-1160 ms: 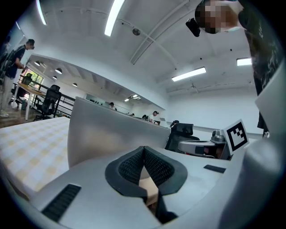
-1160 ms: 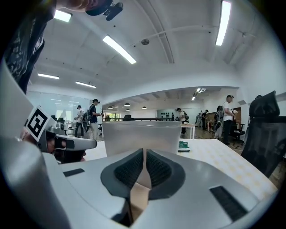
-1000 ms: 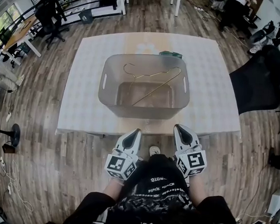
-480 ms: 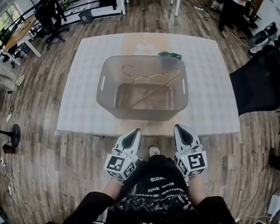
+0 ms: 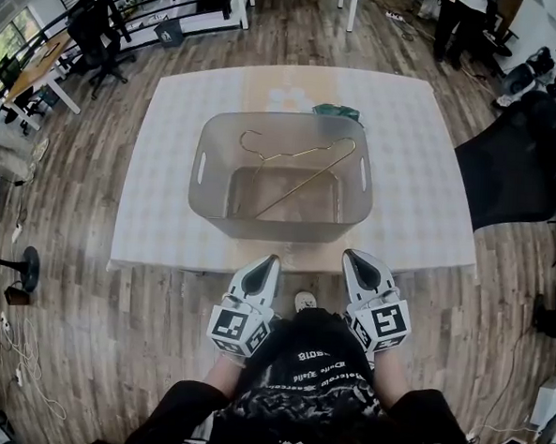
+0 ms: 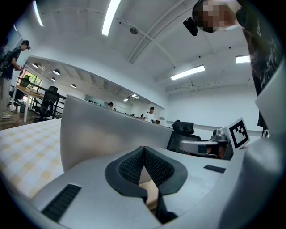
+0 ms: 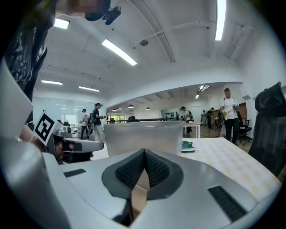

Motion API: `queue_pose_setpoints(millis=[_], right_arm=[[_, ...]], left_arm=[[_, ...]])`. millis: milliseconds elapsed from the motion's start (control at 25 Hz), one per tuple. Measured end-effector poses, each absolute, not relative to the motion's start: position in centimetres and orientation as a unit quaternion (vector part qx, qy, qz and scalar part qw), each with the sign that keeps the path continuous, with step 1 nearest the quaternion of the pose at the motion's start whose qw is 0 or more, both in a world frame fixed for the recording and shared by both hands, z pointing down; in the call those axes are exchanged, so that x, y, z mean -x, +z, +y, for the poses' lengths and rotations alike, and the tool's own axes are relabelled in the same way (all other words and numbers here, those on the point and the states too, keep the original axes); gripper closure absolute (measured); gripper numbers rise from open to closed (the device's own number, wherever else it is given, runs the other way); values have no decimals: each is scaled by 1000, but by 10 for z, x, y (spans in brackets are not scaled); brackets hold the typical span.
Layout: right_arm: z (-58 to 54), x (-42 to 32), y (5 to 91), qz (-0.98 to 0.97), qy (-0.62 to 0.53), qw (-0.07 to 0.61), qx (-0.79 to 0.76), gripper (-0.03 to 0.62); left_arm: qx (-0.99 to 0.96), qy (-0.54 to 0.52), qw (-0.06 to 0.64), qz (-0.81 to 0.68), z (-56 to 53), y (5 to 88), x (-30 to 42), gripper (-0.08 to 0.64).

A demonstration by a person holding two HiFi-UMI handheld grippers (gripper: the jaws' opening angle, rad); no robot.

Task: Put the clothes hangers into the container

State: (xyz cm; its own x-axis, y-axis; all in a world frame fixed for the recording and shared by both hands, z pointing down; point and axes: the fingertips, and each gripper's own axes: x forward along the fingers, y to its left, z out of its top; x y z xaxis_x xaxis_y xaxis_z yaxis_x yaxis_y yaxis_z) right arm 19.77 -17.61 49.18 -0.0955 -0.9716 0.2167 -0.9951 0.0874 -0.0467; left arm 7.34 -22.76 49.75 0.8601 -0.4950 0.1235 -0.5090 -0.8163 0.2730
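Observation:
A translucent grey container (image 5: 279, 228) stands in the middle of the white checked table (image 5: 164, 162). Inside it lie thin gold wire clothes hangers (image 5: 305, 166), leaning against its far wall. My left gripper (image 5: 273, 260) hangs just off the table's near edge, below the container's left part, jaws shut and empty. My right gripper (image 5: 350, 255) hangs beside it, below the container's right part, also shut with nothing held. The left gripper view shows the container's wall (image 6: 103, 134) close ahead. In the right gripper view the container (image 7: 143, 136) rises just past the shut pads (image 7: 136, 170).
A small dark green object (image 5: 337, 109) lies on the table behind the container. A black office chair (image 5: 517, 156) stands right of the table. Desks and chairs (image 5: 93, 27) fill the far left, and people stand at the back right. Wooden floor surrounds the table.
The view has shifted a little, so the container sits slightly further left and up. Both grippers stay where they were, shut.

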Motion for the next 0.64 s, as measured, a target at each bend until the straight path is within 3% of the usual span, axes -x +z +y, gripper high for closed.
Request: queue_pose_setpoints(millis=[640], right_arm=[[-183,-192,498,-736,81,99,-665,586]], left_arm=[[-953,31,154,-261,-237,503,-75,540]])
